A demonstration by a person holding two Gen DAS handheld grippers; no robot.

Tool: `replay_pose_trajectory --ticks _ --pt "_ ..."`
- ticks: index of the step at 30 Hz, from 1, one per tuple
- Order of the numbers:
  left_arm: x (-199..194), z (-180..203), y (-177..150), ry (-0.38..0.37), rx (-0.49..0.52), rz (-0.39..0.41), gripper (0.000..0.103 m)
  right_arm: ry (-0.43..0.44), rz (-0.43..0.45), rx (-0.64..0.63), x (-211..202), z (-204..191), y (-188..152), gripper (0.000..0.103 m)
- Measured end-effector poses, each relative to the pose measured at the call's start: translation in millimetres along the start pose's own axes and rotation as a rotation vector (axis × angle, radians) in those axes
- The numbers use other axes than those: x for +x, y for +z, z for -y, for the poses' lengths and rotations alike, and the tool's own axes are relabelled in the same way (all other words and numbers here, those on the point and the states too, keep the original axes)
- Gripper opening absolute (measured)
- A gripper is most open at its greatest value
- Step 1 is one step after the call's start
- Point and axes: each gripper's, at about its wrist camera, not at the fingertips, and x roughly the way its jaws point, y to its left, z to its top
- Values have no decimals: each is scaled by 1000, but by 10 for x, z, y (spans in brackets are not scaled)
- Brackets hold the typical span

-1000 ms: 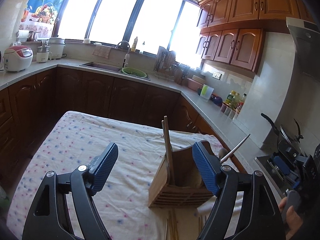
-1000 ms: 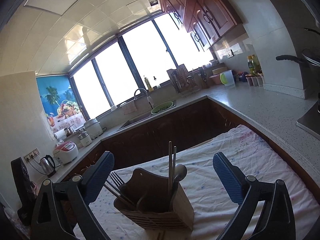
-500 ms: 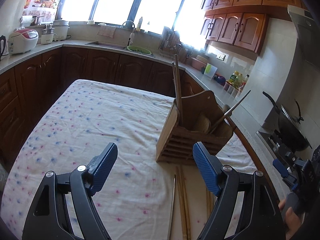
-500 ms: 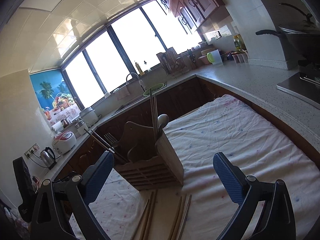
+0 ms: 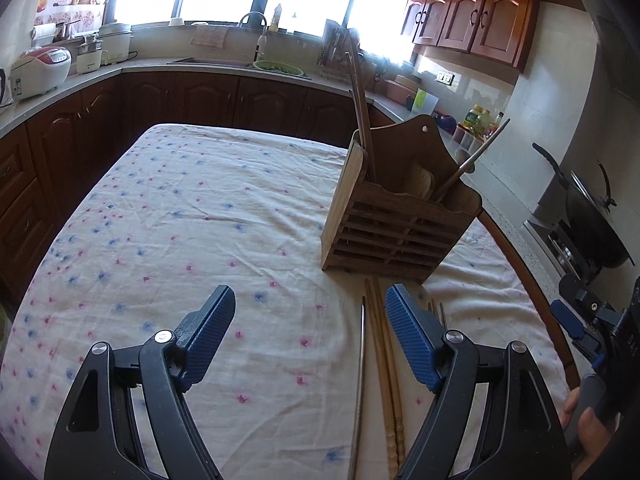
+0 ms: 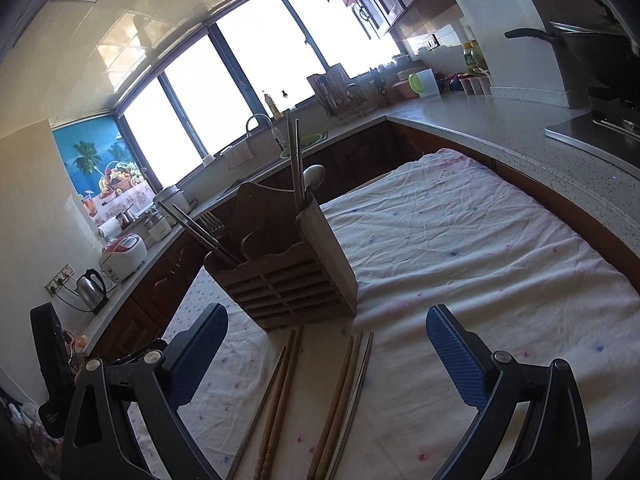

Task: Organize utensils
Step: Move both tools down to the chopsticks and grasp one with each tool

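Observation:
A wooden slatted utensil holder [image 5: 394, 216] [image 6: 292, 268] stands on the floral tablecloth [image 5: 192, 216]. It holds upright chopsticks [image 5: 360, 112] [image 6: 294, 160], a spoon [image 6: 314, 178], a fork [image 6: 212, 220] and a slanted metal utensil [image 5: 472, 160]. In front of it lie wooden chopsticks [image 5: 386, 364] [image 6: 280, 396] [image 6: 340, 396] and a metal chopstick [image 5: 359, 380] [image 6: 360, 384]. My left gripper [image 5: 310, 336] is open and empty above the cloth, just left of the loose chopsticks. My right gripper [image 6: 326, 352] is open and empty above the loose chopsticks.
Dark wood cabinets and a pale counter [image 6: 500, 128] wrap around the table. A wok [image 5: 592, 216] sits on the stove at the right. A rice cooker [image 5: 38, 70], a kettle [image 6: 90, 286], a sink and a dish rack [image 6: 340, 96] line the counter.
Both grippers have tilted down and drawn back from the holder. The loose chopsticks on the cloth have come into view. Both grippers stay open.

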Motion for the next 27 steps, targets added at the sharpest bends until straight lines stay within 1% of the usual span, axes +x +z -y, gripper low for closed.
replay_pose_trajectory --ticks 7,10,13,15,16,17,18,19,20,21,24,27 --pt "116 54 -47 9 30 -39 79 -10 -45 -18 111 -41 -52 100" --pt "176 76 -65 11 44 -61 79 -18 -71 -34 182 -56 -87 97" --pt "255 106 -92 20 62 -88 79 -33 -108 -43 280 -50 -130 84" --pt "320 128 -117 23 76 -112 77 -42 -139 -46 358 -39 -160 68" --pt "362 142 -131 22 83 -129 73 -46 -156 -48 400 -33 -176 64" --pt "407 157 -146 19 90 -149 66 -50 -174 -50 445 -29 -191 55" --pt "454 173 -163 13 97 -169 63 -55 -192 -54 491 -29 -207 49" --pt "501 189 -183 8 105 -189 57 -58 -209 -57 537 -27 -225 46" --pt "545 206 -205 6 114 -207 54 -61 -224 -61 584 -28 -242 38" --pt "587 223 -223 5 122 -222 52 -64 -241 -66 632 -29 -258 31" --pt "685 265 -264 -1 141 -255 48 -69 -282 -80 767 -41 -300 20" --pt "768 315 -283 -5 161 -279 46 -80 -319 -88 888 -39 -346 16"
